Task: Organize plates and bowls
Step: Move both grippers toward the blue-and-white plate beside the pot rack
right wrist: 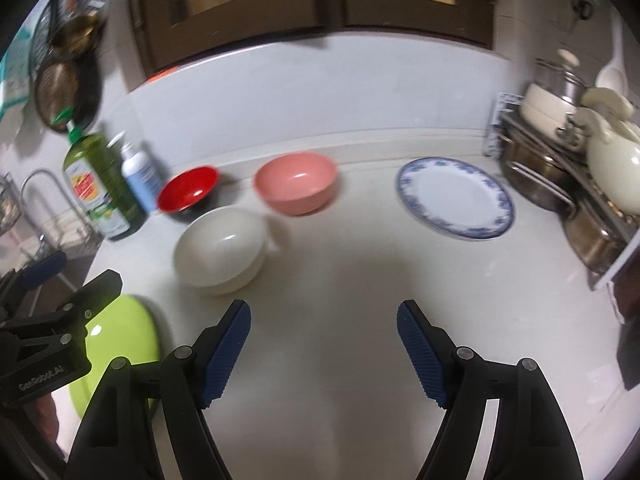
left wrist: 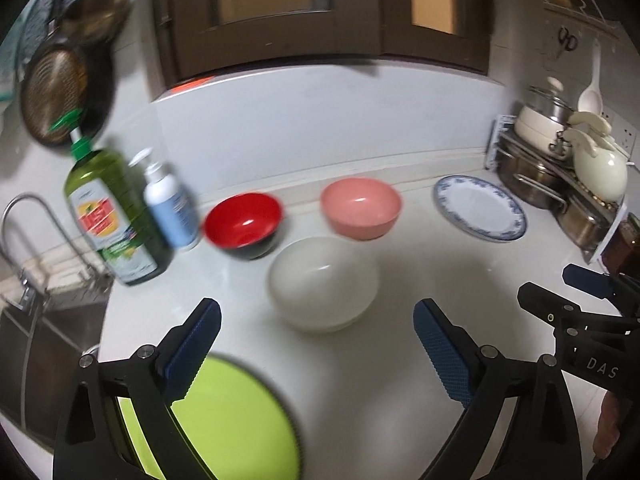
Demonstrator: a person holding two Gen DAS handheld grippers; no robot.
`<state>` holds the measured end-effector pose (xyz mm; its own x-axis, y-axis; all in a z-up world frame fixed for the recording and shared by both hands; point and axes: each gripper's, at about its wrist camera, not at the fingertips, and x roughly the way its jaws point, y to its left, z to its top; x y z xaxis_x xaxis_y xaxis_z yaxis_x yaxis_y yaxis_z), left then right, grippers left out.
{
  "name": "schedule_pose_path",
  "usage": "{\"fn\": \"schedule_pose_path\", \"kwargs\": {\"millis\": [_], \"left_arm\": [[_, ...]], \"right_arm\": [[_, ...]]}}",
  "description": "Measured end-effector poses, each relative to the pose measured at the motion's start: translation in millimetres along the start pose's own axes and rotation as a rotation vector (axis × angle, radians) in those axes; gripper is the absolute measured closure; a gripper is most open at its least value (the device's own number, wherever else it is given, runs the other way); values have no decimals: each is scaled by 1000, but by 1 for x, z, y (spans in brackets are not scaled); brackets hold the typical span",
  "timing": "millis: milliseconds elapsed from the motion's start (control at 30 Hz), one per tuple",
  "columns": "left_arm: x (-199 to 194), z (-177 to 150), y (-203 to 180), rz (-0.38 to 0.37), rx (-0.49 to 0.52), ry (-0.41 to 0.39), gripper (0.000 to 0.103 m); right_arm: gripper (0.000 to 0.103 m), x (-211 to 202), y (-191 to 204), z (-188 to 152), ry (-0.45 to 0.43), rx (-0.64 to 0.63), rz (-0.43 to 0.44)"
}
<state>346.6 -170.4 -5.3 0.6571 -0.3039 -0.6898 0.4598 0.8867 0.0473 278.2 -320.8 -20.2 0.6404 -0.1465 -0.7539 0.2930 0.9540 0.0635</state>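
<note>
Green soap bottle (left wrist: 110, 216) beside blue pump bottle (left wrist: 172, 208); faucet (left wrist: 24, 216) left; pot rack (left wrist: 560, 176) right

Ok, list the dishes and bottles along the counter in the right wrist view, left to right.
green soap bottle → blue-labelled pump bottle → red bowl → pink bowl → blue-rimmed plate

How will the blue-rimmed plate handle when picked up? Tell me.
The blue-rimmed plate looks glazed, so probably slippery and breakable. It lies flat on the counter, so its low rim may be hard to get under. It seems unlikely to tip.
</note>
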Motion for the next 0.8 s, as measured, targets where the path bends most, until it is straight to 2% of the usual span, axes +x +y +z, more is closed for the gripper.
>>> {"fn": "schedule_pose_path", "kwargs": {"millis": [367,800], "left_arm": [[21,43,-59,-63,45,-33,5],[68,82,-113,-99,111,-19,5]], "right_arm": [[27,-3,-71,22,-51,69,-79],[27,16,-135,47,-79,125,-131]]}}
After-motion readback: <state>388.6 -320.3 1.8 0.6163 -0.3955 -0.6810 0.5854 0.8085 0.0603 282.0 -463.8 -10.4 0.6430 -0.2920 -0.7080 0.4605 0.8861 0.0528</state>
